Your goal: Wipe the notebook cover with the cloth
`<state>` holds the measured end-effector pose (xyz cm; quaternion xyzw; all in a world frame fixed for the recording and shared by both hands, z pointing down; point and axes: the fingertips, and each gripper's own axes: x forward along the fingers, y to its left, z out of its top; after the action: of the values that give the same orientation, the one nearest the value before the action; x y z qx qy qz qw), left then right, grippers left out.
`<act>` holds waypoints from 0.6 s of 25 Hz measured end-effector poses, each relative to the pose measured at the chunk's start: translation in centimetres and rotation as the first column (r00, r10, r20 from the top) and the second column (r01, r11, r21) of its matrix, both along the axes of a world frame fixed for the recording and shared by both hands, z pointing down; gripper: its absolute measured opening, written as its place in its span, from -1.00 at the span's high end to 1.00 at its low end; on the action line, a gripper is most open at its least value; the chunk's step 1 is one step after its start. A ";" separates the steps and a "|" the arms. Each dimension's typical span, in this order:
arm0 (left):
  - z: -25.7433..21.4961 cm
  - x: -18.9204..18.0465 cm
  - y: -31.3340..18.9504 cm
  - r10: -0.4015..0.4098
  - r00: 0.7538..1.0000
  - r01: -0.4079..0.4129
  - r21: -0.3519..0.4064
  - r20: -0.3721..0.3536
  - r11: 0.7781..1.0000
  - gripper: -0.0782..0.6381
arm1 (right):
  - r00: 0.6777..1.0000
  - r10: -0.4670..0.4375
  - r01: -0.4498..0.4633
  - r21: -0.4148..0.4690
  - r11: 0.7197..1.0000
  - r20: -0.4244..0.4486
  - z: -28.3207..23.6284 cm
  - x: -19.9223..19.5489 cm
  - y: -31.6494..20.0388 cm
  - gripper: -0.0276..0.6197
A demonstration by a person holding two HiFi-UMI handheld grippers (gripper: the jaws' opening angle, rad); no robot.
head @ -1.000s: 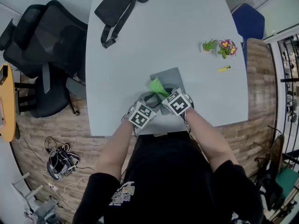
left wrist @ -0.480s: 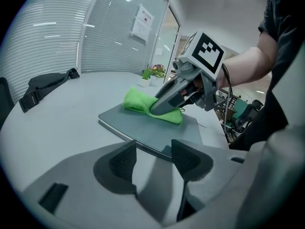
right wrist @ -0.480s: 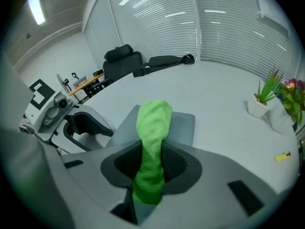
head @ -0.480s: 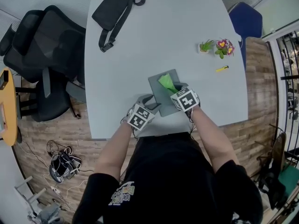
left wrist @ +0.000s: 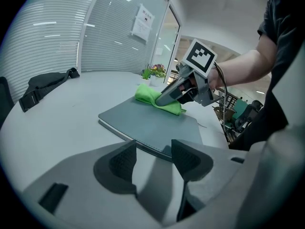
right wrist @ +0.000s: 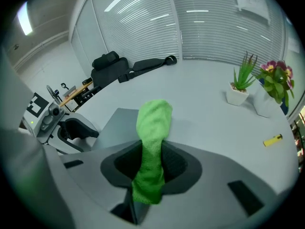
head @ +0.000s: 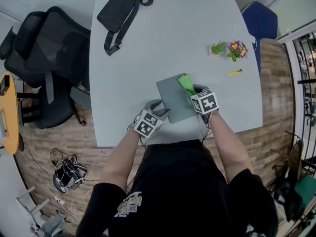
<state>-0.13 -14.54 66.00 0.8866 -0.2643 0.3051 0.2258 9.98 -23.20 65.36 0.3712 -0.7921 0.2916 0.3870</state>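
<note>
Head view: a grey notebook (head: pixel 173 98) lay flat on a pale worktop (head: pixel 163 38), close to the near edge and a little right of its middle. The right tongs (head: pixel 194 91) held a bright green cloth (head: pixel 186 82) down on the notebook's far right corner. The left tongs (head: pixel 161 109) sat at the notebook's near left corner. A black bag (head: pixel 121 11) lay at the worktop's far left corner. Two small potted plants (head: pixel 228 48) and a small yellow object (head: pixel 236 72) stood near the right edge.

Left gripper view: the left tongs were released, their jaws apart with nothing between them. The notebook's near edge lay just past the tips. Farther along the cover, the right tongs pressed the cloth onto it.

Right gripper view: the right tongs were clenched on the cloth, which ran out between the jaws and bunched on the notebook's edge. The plants stood beyond, toward the right edge.
</note>
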 end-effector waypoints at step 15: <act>0.0 0.1 0.0 -0.002 1.000 0.002 0.003 0.001 1.000 0.17 | 1.000 -0.028 0.027 0.079 0.997 0.009 -1.6 -2.1 -1.9 0.57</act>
<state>-0.06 -14.52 66.02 0.8865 -0.2657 0.3051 0.2244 7.88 -25.09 63.80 0.3736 -0.8099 0.2568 0.3721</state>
